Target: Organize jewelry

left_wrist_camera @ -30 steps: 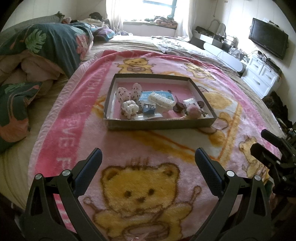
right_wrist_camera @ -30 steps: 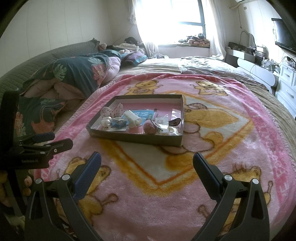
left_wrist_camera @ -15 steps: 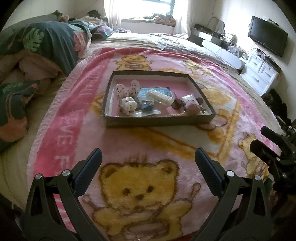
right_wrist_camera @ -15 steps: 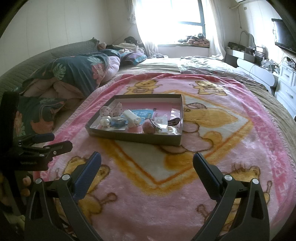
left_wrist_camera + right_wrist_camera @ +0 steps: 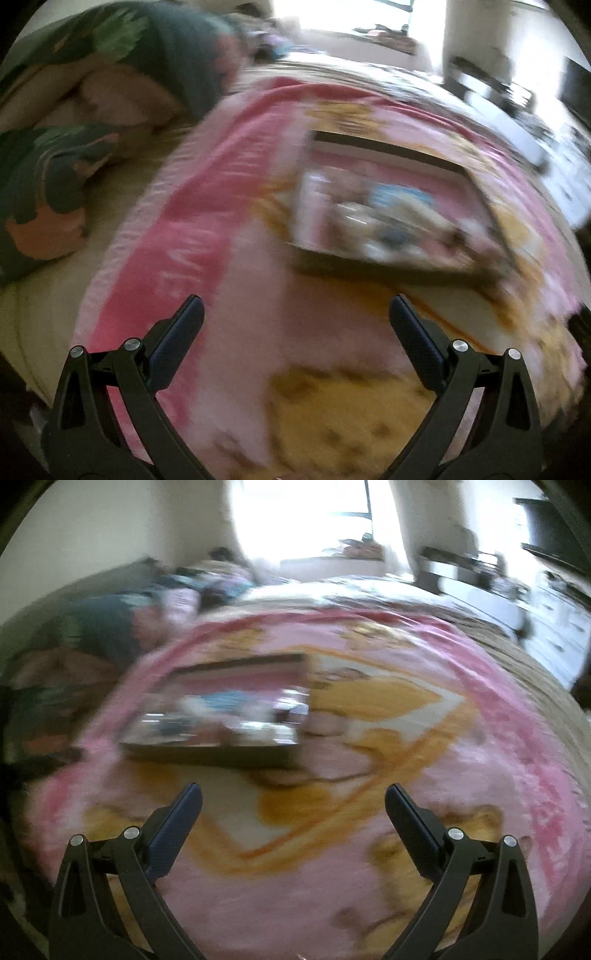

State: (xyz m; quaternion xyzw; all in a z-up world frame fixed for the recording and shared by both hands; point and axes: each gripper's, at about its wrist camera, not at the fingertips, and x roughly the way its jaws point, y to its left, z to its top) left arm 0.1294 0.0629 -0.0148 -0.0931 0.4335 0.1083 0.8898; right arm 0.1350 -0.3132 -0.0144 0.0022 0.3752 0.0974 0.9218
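Both views are smeared by motion. A shallow brown cardboard tray (image 5: 388,147) with a pink floor lies on the pink bear blanket, holding several small jewelry pieces and packets (image 5: 391,221) too blurred to tell apart. In the right wrist view the tray (image 5: 210,751) sits left of centre with the same blurred pieces (image 5: 221,716). My left gripper (image 5: 295,317) is open over the blanket, short of the tray and nothing between its fingers. My right gripper (image 5: 293,801) is open too, well in front of the tray's near wall.
The pink blanket (image 5: 177,236) covers a wide bed. A dark leaf-print quilt (image 5: 55,162) is heaped at the left. A window (image 5: 303,517) glares at the back. White drawers (image 5: 565,627) and a dark screen (image 5: 554,528) stand at the right.
Both cameras have swung quickly and the views are now blurred. The tray has shifted right in the left view and left in the right view. Both grippers stay open.
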